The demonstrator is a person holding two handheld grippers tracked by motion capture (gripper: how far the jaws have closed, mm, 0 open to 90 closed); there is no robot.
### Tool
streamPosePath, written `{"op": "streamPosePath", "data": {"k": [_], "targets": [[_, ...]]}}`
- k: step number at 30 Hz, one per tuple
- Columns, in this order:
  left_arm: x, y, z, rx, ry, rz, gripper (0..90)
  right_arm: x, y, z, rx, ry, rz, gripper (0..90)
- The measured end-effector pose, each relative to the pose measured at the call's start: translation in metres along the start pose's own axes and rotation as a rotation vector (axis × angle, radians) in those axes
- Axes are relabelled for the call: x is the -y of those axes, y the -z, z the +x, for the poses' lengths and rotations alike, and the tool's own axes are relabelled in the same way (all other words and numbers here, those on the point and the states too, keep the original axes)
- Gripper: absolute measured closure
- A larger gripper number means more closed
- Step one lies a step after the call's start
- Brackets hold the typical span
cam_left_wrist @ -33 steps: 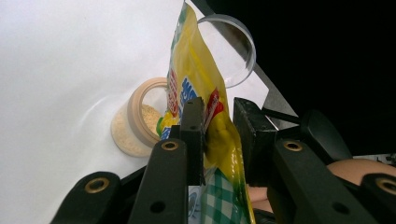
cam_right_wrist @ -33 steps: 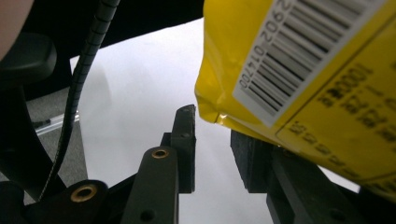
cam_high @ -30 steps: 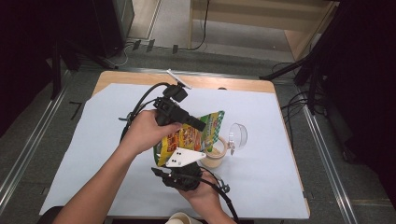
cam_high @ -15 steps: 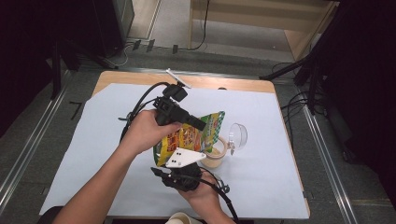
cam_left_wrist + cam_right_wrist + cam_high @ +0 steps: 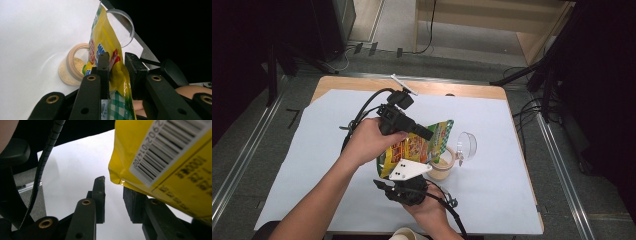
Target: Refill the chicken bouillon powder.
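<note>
Left gripper: jaws pinching a yellow snack pouch, which runs edge-on between the pads; left pad on the printed face, right pad close on the other side. Pouch held tilted above the white table cover, its lower end over an open clear jar w/ beige powder at the bottom. In the left gripper view the jar sits just behind the pouch. Jar's clear lid hangs to the side, still attached by its hinge.

Right gripper: jaws narrowly apart, nothing between the pads; barcode side of the pouch hangs above and beside the right jaw, contact can't be told. In the high view this gripper sits below the pouch, nearest the person, grey plate on top.
</note>
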State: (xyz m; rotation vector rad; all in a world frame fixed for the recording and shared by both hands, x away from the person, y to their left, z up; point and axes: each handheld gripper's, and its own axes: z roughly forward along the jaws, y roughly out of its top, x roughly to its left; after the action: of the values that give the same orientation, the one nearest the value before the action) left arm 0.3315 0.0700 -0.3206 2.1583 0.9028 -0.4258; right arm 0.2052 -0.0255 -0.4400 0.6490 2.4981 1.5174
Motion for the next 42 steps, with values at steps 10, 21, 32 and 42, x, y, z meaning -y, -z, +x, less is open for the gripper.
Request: {"op": "streamPosePath", "data": {"k": [10,21,32,42], "targets": [[0.0003,0.0001,-0.0012,-0.003,-0.001,-0.003,75.4,0.0004,0.0000,-0.0001,0.000,-0.003,-0.002,73.1],[0.0000,0.0008,-0.0009,0.001,-0.004,-0.007,75.2,0.0000,0.0005,-0.0004,0.001,0.002,-0.005,73.0],[0.0003,0.0008,-0.0019,-0.003,-0.012,-0.007,75.3,0.0004,0.0003,-0.0001,0.004,0.004,-0.005,72.8],[0.0005,0.0012,-0.0018,-0.006,-0.010,-0.009,75.5,0.0005,0.0002,-0.0003,0.004,0.004,-0.005,72.7]]}}
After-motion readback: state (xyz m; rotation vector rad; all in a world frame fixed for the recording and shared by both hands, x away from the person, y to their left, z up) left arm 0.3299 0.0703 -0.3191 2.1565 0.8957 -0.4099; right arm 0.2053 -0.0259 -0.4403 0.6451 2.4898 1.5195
